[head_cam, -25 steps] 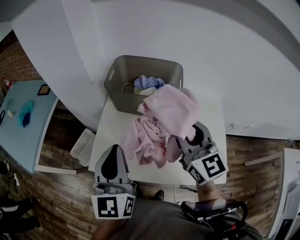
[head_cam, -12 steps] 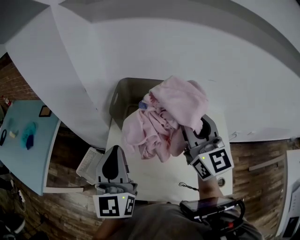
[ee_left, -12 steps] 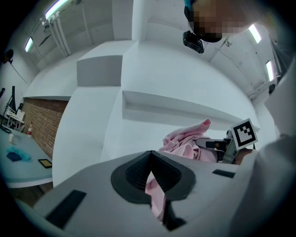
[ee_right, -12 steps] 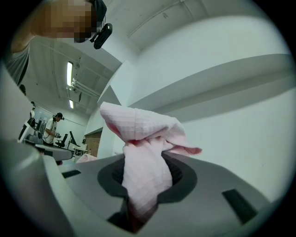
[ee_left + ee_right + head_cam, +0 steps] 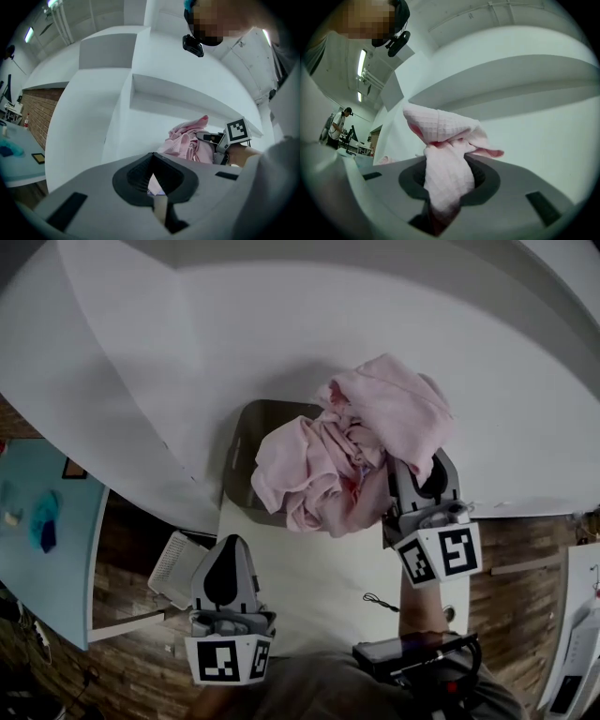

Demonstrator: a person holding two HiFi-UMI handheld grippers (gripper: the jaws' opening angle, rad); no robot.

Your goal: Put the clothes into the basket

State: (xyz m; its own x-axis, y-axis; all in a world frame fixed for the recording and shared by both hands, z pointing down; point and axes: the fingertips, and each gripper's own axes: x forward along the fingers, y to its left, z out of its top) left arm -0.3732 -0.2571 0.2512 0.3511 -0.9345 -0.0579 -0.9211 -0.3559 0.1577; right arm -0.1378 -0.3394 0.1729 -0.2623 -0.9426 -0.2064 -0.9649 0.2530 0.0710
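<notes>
Head view: the right hand-held gripper (image 5: 417, 488) is clamped on a bundle of pink clothes (image 5: 347, 456), which bunches over its jaws and spills away to its left, hanging above the grey basket (image 5: 239, 465) at the far edge of the white tabletop (image 5: 309, 577) and hiding most of the basket's opening. In the right gripper view a fold of the waffle-textured pink cloth is pinched right between the jaws. The left hand-held gripper (image 5: 228, 545) sits nearer the person with its jaws together on nothing, well apart from the clothes.
</notes>
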